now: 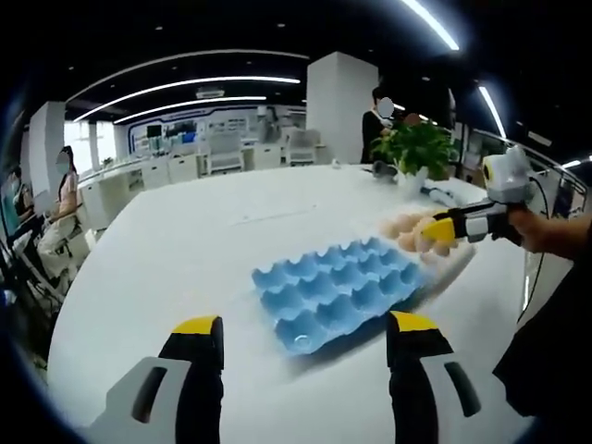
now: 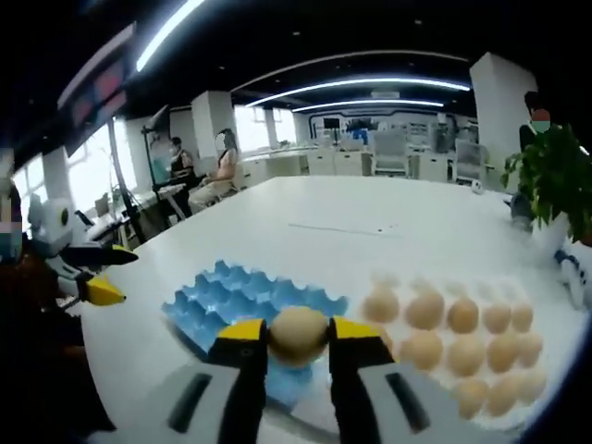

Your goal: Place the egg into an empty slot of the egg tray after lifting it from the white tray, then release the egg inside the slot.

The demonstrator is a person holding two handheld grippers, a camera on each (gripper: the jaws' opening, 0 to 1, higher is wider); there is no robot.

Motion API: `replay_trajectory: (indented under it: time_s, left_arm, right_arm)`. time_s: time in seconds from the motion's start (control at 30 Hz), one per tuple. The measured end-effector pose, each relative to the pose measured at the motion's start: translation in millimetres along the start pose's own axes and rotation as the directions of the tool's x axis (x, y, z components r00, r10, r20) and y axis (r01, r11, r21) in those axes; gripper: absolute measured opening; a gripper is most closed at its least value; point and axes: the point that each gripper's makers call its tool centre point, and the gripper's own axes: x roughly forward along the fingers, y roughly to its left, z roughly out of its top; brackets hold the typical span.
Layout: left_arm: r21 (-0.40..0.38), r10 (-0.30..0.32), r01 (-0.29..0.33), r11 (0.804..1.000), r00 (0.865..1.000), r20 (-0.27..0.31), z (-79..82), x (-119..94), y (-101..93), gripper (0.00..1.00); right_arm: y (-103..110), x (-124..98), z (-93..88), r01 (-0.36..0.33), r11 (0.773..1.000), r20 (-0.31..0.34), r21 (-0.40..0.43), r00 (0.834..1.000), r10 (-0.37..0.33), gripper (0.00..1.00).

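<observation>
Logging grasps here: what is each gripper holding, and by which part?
The right gripper pinches an egg by its two opposite sides. The left gripper is open, holding nothing.

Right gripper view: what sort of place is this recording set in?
Probably an open-plan office: rows of white desks and chairs, long ceiling light strips, people seated at workstations, and a potted plant on the big white table.

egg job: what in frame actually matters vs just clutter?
Job:
- egg, held in right gripper
- blue egg tray, slots empty
- white tray with remaining eggs
- left gripper, open, idle

Clutter:
- potted plant
- white table
- office desks and chairs behind
</observation>
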Motion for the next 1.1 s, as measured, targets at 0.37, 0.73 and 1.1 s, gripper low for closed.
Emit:
replay_trajectory:
  time_s: [0.37,0.73,1.1]
  left_arm:
    - [0.028,-0.01,0.011,1.0,1.0,-0.02,-7.6,-0.3,3.8,0.72]
    - [0.067,-0.034,0.036,0.997,0.999,-0.03,-11.0,0.1,7.0,0.71]
    - [0.095,-0.058,0.06,0.994,0.998,-0.032,-11.2,0.3,13.2,0.71]
  right_arm:
    - [74.1,40.8,14.4,-0.182,0.981,-0.004,-0.068,0.983,0.182,0.25]
    - [140.9,84.8,10.5,-0.331,0.929,-0.046,-0.163,0.943,0.328,0.25]
    - [172.6,106.5,-11.5,-0.411,0.879,-0.121,-0.24,0.912,0.393,0.25]
